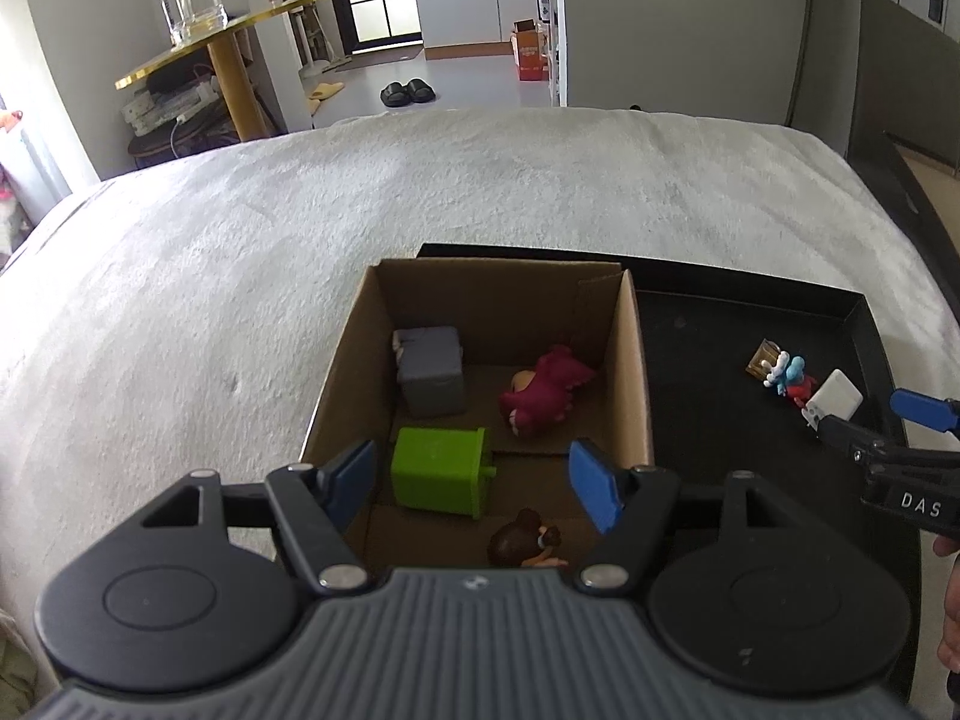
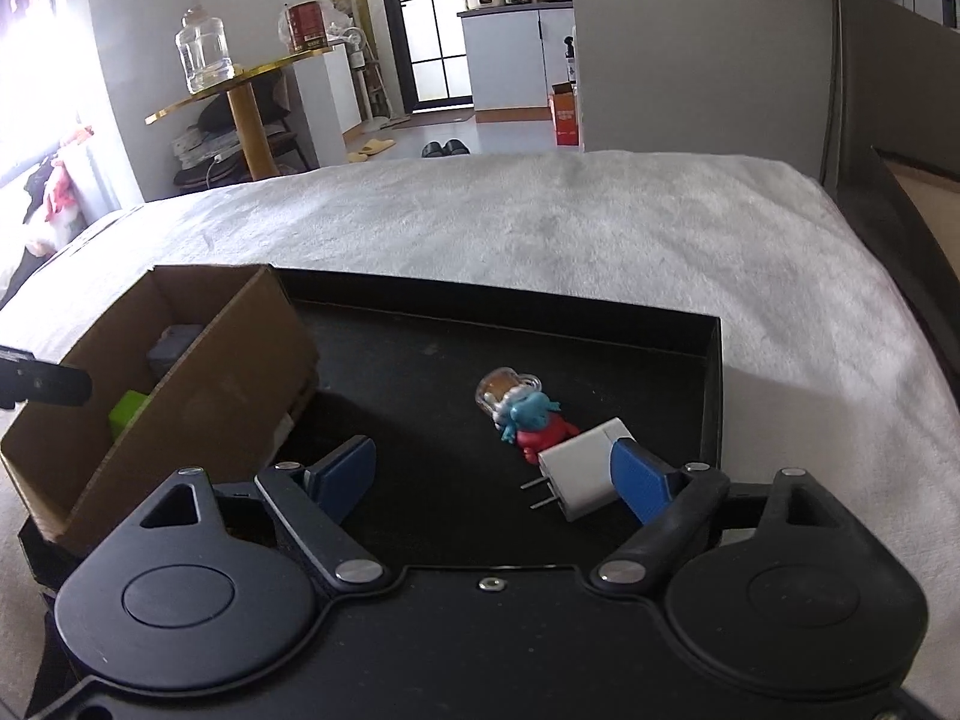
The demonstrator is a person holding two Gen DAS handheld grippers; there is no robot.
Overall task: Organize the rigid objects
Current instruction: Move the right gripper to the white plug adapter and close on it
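My left gripper [image 1: 474, 474] hangs open above the near end of a cardboard box [image 1: 636, 360]. In the box lie a grey block [image 1: 432, 372], a green block [image 1: 438, 474], a maroon toy [image 1: 546, 396] and a brown-haired figurine [image 1: 522, 540]. Nothing is between its fingers. My right gripper [image 2: 492, 474] stands open low over the black tray [image 2: 420, 348]. A white plug charger [image 2: 582, 474] lies against its right pad, while the left pad is far from it. Just beyond the charger lie a blue and red figurine [image 2: 534, 420] and a small corked jar [image 2: 504, 387].
Box and tray rest on a white fluffy cover [image 1: 240, 300] with broad bare areas to the left and behind. A dark board [image 2: 900, 228] stands at the right edge. A gold side table [image 2: 252, 78] with a glass jar stands beyond the far edge.
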